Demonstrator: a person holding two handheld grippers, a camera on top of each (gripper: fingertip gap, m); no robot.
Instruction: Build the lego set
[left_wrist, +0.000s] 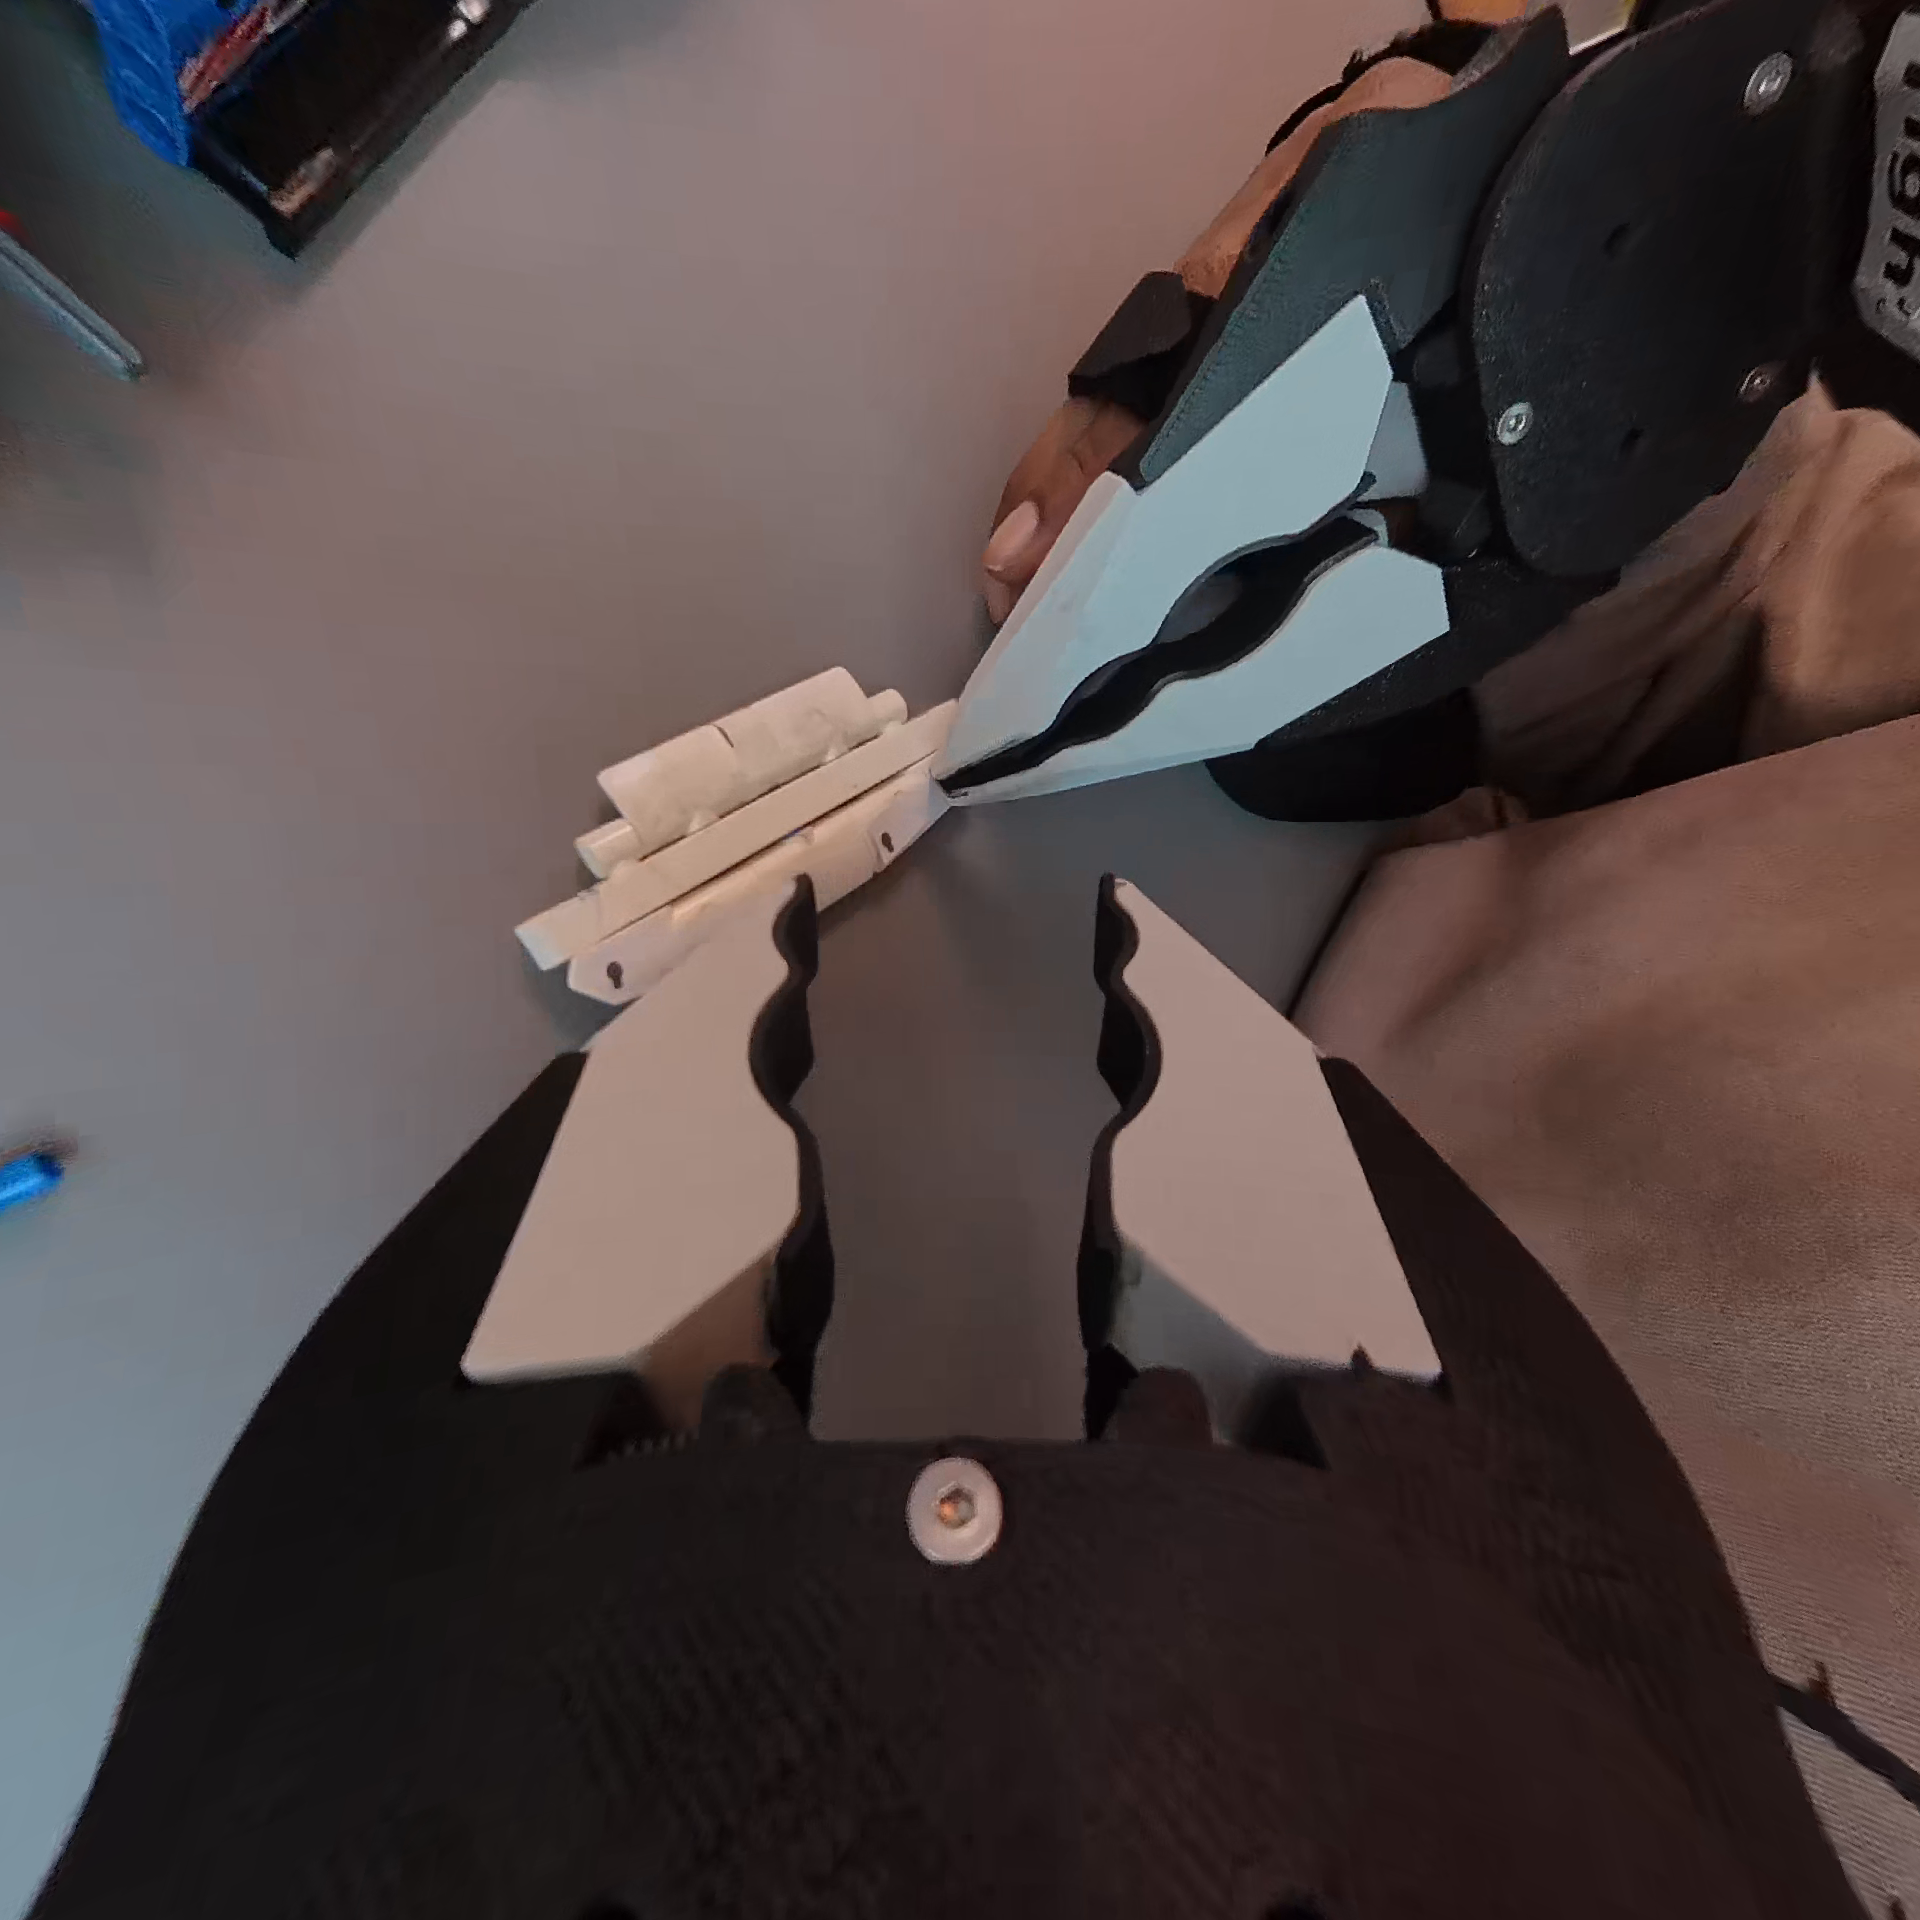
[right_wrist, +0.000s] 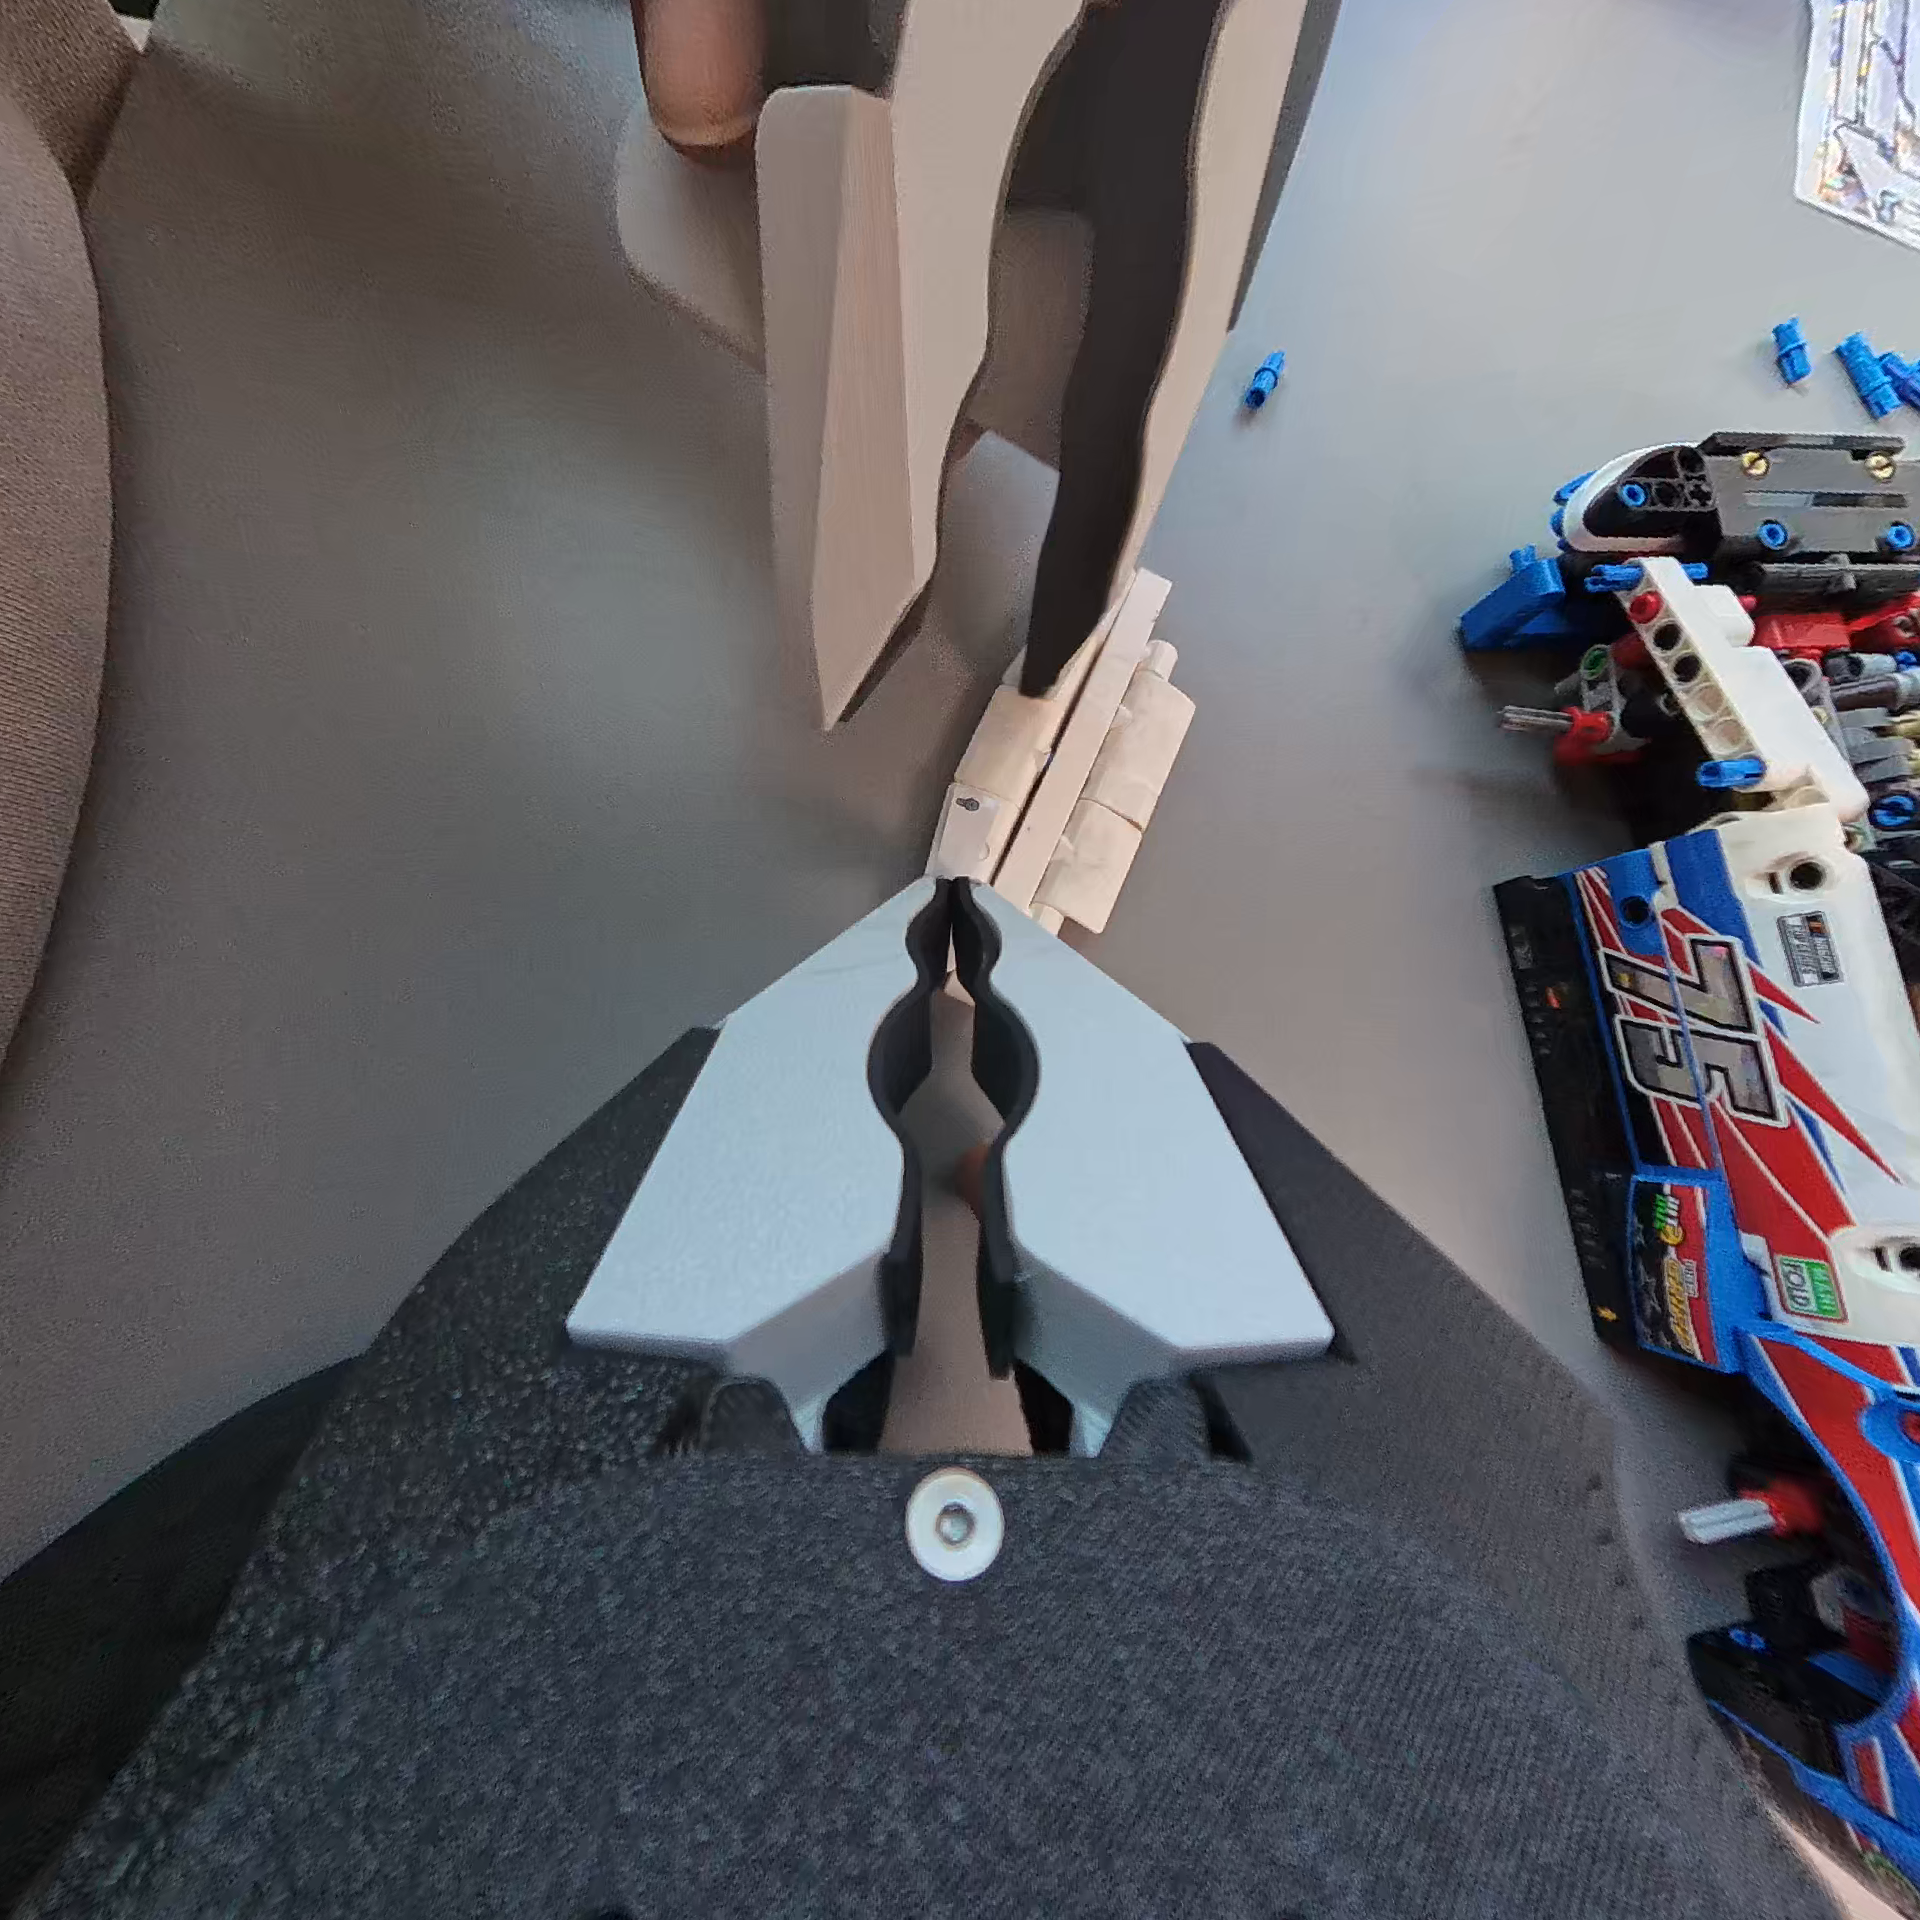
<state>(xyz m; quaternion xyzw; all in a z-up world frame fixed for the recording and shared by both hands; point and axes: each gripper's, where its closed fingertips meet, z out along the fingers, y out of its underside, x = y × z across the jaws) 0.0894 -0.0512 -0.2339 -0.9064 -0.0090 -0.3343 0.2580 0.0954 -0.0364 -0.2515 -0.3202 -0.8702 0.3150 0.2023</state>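
Note:
A white lego assembly (left_wrist: 748, 831) of stacked beams and a cylinder lies near the grey table's edge (left_wrist: 1299, 935). My left gripper (left_wrist: 954, 904) is open and empty, its left fingertip (left_wrist: 800, 904) against the assembly's near side. My right gripper (left_wrist: 951, 784) comes in from the upper right, shut, pinching the assembly's end. In the right wrist view the right gripper (right_wrist: 951, 894) is shut on the near end of the assembly (right_wrist: 1081, 769). The open left gripper (right_wrist: 935, 707) reaches down from the top, one black pad (right_wrist: 1044, 665) touching the assembly.
A part-built red, white and blue lego race car (right_wrist: 1714, 1039) lies on the table at the right, with loose blue pins (right_wrist: 1265, 376) and an instruction sheet (right_wrist: 1860, 125) behind it. A black box (left_wrist: 312, 135) and a blue pin (left_wrist: 26, 1179) sit at the left. A hand (left_wrist: 1039, 499) holds the right gripper. Less than 4 cm separates the two grippers' tips.

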